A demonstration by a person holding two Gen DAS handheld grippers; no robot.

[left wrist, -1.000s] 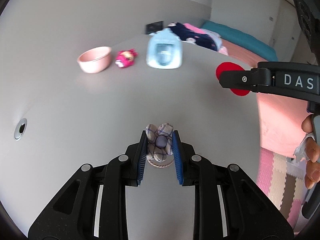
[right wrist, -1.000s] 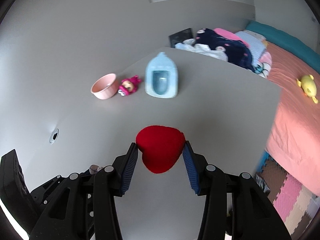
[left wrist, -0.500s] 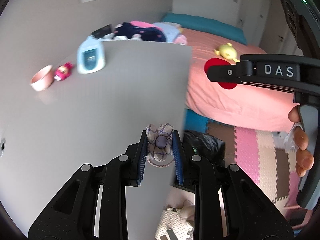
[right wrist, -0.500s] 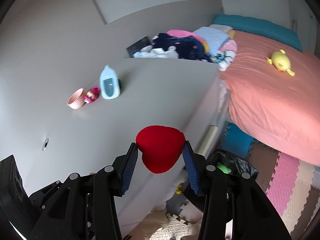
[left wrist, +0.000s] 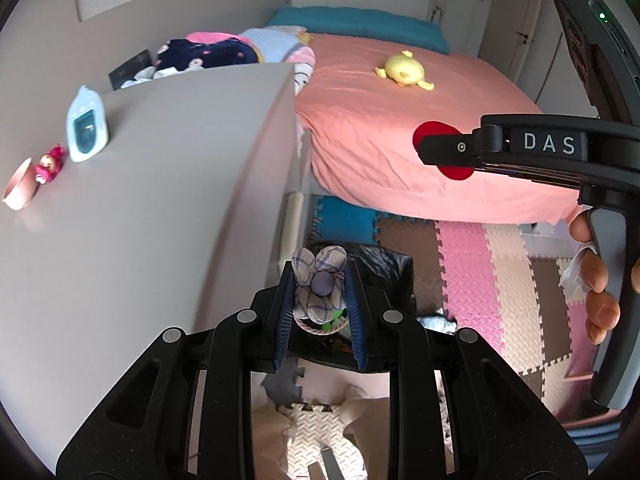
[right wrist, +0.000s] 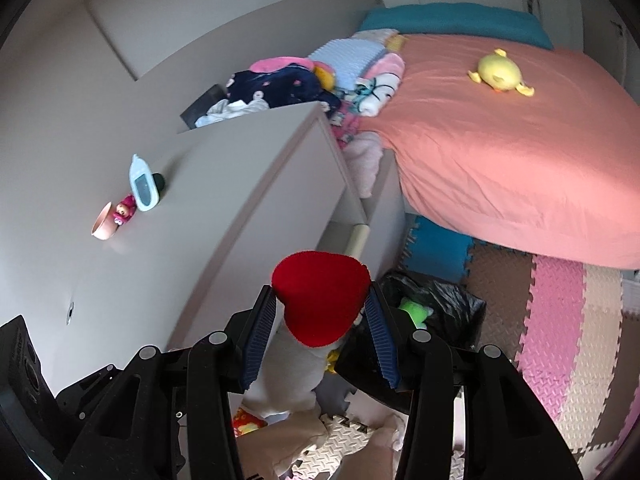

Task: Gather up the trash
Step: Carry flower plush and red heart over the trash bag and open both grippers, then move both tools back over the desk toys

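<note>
My left hand-held gripper [left wrist: 320,296] is pinched narrow on a plaid cloth flower [left wrist: 318,288], pads flat on its two sides so the petals poke out the front and nothing slips. The flower hangs right over the black-bagged bin [left wrist: 384,276] on the floor, so this reads to me as lined up for a drop, not done yet.

My right hand-held gripper [right wrist: 322,314] sits at a medium width, clamped on a red heart [right wrist: 320,300], a soft plush-looking one. Pads grip the lobes, point hangs down toward me. In the right view the bin [right wrist: 444,304] is at about 3 o'clock of the heart, just beside it, green stuff already inside. So the heart is near the bin mouth but not plainly over it. I'd guess it needs a nudge that way before letting go.

In the left view my right hand [left wrist: 596,280] wraps the handle at 3 o'clock, with a scrap of white tissue [left wrist: 574,276] tucked under the fingers, likely more trash carried along.

Further out: the table [left wrist: 160,200] at 9 to 10 o'clock with a pink bowl [left wrist: 18,190], small doll [left wrist: 48,164] and blue bottle-shaped thing [left wrist: 86,130] left in a row at its far edge, probably keepers. Bed [left wrist: 400,120] at 1 o'clock, yellow duck [left wrist: 402,70] on it. Foam mat [left wrist: 468,272] covers the floor around the bin.

Risk: soft items may snag on the pads or catch the bag rim.
</note>
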